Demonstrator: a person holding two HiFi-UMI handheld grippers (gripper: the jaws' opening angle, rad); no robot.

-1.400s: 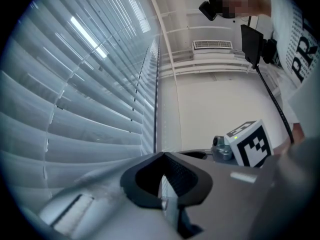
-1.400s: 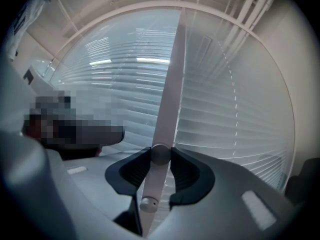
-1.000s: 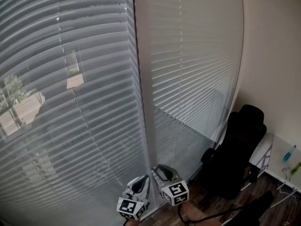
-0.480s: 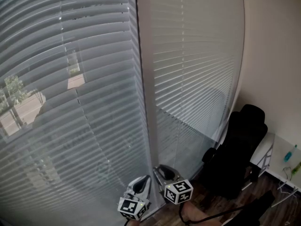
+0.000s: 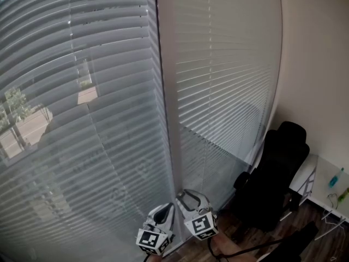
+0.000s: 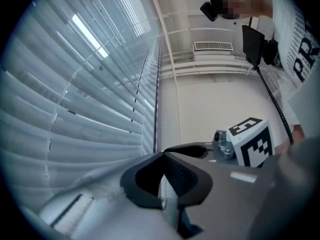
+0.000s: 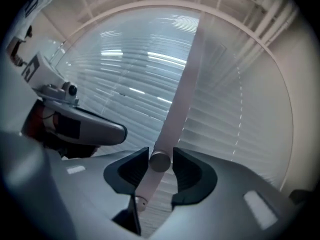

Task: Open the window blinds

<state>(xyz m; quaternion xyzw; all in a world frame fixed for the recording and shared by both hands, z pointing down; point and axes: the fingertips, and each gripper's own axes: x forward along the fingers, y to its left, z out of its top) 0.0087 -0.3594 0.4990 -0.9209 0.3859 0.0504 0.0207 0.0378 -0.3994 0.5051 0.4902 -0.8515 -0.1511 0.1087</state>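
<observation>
Two slatted blinds cover the window: the left blind (image 5: pixel 82 119) lets a tree and a street show faintly through its slats, while the right blind (image 5: pixel 229 81) looks more shut. A pale mullion (image 5: pixel 166 91) runs between them. In the right gripper view the pale tilt wand (image 7: pixel 182 89) hangs along it, and its round end (image 7: pixel 160 161) sits between the jaws of my right gripper (image 7: pixel 161 163) (image 5: pixel 183 196). Those jaws are opening, with narrow gaps beside the wand. My left gripper (image 5: pixel 165 210) (image 6: pixel 163 155) sits just to its left, tips together on nothing I can see.
A black office chair (image 5: pixel 278 173) stands against the wall at the lower right. Beyond it is a white desk (image 5: pixel 327 182) with small items, over a dark wood floor (image 5: pixel 322 239). The person (image 6: pixel 295 59) shows behind the left gripper.
My right gripper has rolled about its own axis, so its marker cube shows a different tilt. The left gripper and the blinds look the same.
</observation>
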